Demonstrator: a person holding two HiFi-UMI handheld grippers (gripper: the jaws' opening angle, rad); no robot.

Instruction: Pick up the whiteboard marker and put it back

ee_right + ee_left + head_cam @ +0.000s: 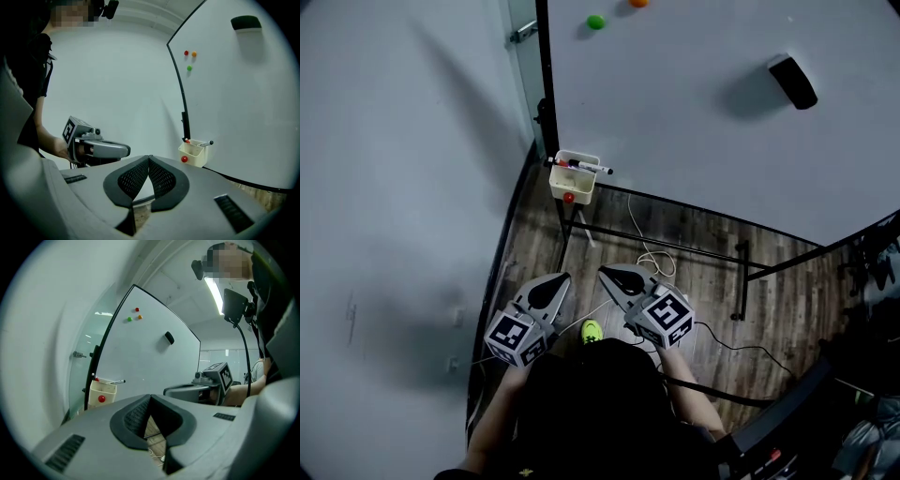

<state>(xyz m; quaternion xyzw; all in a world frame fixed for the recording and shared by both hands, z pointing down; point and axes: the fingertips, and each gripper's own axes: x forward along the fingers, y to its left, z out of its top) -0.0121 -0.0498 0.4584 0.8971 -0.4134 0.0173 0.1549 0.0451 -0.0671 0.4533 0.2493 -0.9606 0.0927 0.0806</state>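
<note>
A whiteboard marker (585,167) lies across the top of a small cream holder box (573,178) fixed at the whiteboard's lower left corner; the same marker (115,381) (205,144) shows in both gripper views. My left gripper (562,278) and right gripper (605,273) hang side by side well short of the box, both pointing toward it. Each has its jaws shut tip to tip with nothing between them. A red-capped marker (187,140) stands inside the box.
The whiteboard (694,103) on a black stand (741,272) carries a black eraser (792,81) and green (595,22) and orange (637,3) magnets. A red magnet (569,198) sticks on the box front. White cable (652,253) lies on the wooden floor; a wall (403,187) is left.
</note>
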